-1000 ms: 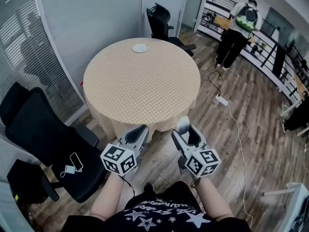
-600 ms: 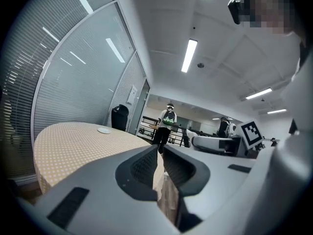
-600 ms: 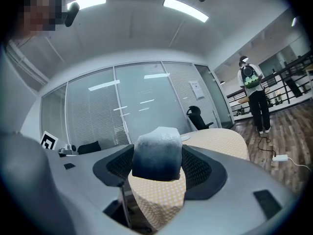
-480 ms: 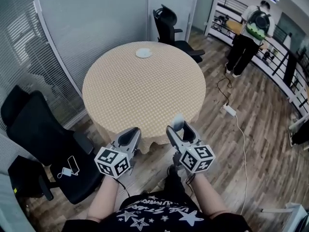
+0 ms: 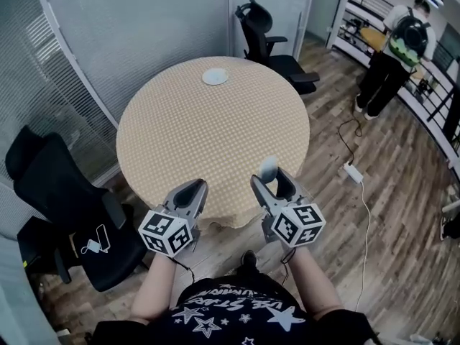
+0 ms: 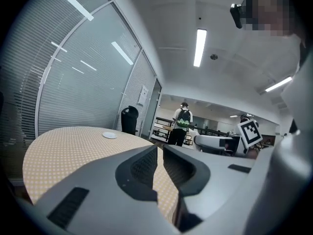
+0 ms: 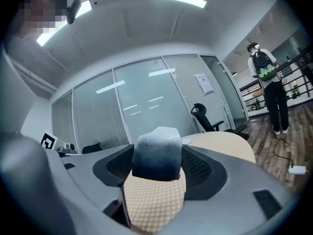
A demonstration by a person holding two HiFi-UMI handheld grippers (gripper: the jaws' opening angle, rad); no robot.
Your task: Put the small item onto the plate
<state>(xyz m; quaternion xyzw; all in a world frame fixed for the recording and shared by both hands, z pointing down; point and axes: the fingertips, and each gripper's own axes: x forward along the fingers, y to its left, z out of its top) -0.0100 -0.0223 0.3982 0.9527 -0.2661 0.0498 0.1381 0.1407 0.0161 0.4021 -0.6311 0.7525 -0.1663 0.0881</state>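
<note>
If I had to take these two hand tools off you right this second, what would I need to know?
Left gripper: jaws almost together, nothing between them, held by the near edge of the table.
Right gripper: shut on the small item, also by the near edge.
Plate: at the table's far side, looks empty.
Done: the item is in the grip.
Left: carry it across the table and set it on the plate.

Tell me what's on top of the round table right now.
Only a small white plate, near the far edge of the table. The left gripper and right gripper cover part of the near edge; the right holds the small item.
</note>
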